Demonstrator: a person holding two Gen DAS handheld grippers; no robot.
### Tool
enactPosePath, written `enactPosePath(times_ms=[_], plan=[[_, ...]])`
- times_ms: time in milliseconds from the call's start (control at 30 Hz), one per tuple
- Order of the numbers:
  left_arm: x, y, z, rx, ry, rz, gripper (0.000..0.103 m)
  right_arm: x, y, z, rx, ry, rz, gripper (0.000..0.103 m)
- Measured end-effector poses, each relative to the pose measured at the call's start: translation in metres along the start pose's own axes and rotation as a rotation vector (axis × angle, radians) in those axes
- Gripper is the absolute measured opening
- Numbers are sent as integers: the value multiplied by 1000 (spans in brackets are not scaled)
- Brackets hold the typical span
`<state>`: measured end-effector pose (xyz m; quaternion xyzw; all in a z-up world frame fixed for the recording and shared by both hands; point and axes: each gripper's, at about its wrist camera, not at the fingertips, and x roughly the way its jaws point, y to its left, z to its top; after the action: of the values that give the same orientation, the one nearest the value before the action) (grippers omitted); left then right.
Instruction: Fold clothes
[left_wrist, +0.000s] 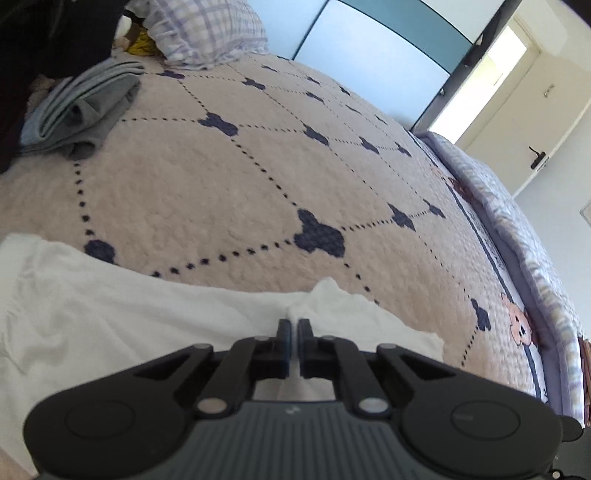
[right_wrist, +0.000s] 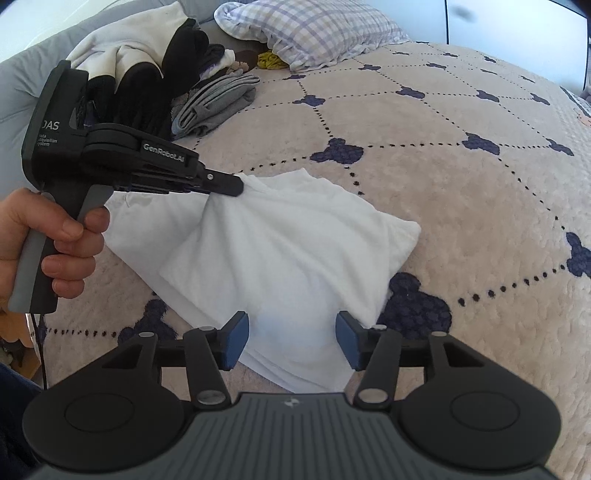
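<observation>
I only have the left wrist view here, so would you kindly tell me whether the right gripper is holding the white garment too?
Observer: No. The right gripper is open, its blue pads either side of the white cotton garment's near edge, not closed on it.
Operator: Thank you. Is my left gripper really gripping cloth?
Observer: Yes. From the right wrist view, the left gripper is shut on a far corner, lifting it into a peak.
Operator: What lies beyond the folded grey clothes?
Observer: Behind the folded grey clothes sits an unfolded heap of black and cream garments.
</observation>
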<state>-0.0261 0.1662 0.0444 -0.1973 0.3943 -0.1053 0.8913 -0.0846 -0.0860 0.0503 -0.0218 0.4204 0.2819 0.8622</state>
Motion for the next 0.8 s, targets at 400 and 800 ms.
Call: enactPosePath(times_ms=[400, 800], plan=[[-25, 13, -2, -53, 27, -54, 32, -5, -5, 3, 23, -19, 20, 56], [-18, -13, -40, 141, 173, 33, 12, 2, -12, -10, 68, 62, 47, 44]])
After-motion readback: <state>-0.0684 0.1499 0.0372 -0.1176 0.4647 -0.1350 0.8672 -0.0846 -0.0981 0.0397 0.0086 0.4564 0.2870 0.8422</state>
